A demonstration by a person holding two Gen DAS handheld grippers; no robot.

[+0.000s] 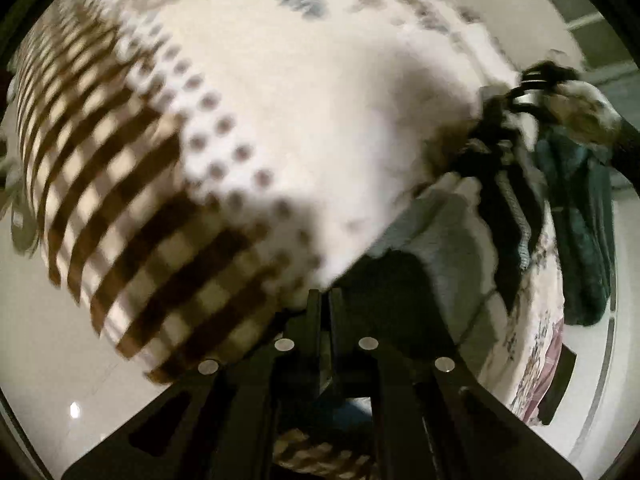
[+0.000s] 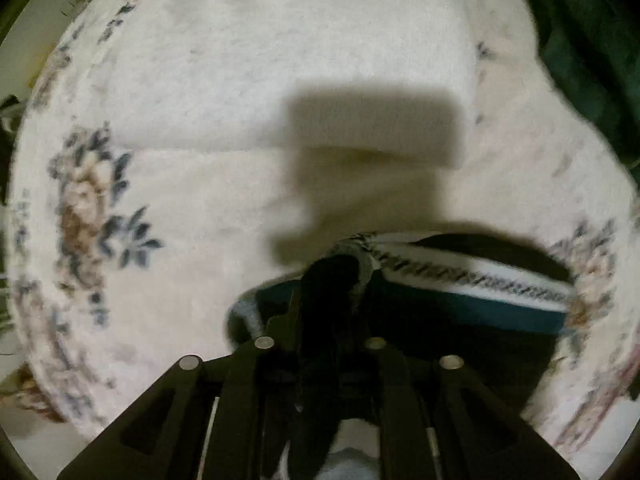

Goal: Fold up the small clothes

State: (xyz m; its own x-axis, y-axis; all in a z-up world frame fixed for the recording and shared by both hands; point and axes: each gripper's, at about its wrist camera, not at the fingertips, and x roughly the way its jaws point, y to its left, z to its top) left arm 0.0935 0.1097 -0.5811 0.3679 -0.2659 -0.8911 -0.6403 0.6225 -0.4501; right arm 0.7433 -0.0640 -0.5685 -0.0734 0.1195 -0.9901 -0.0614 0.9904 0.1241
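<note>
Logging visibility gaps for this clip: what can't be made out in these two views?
- Left wrist: brown checked and dotted cloth is motion-blurred; its shape is unreadable.
- Left wrist: left claw looks shut; whether on fabric is unclear.
- Right wrist: dark garment with white patterned band is shadowed; right claw hides the pinched part.

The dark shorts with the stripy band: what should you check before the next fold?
1. Right gripper shut on the dark shorts: ok, cloth bunched between its jaws.
2. Left gripper shut on the shorts' other end: ok, jaws together on dark cloth.
3. Shorts spread flat: not ok, bunched.
4. Striped waistband straight: cannot tell, blurred.
5. Floral blanket free ahead: ok.
6. Checked cloth and green garment away from the shorts: cannot tell.
</note>
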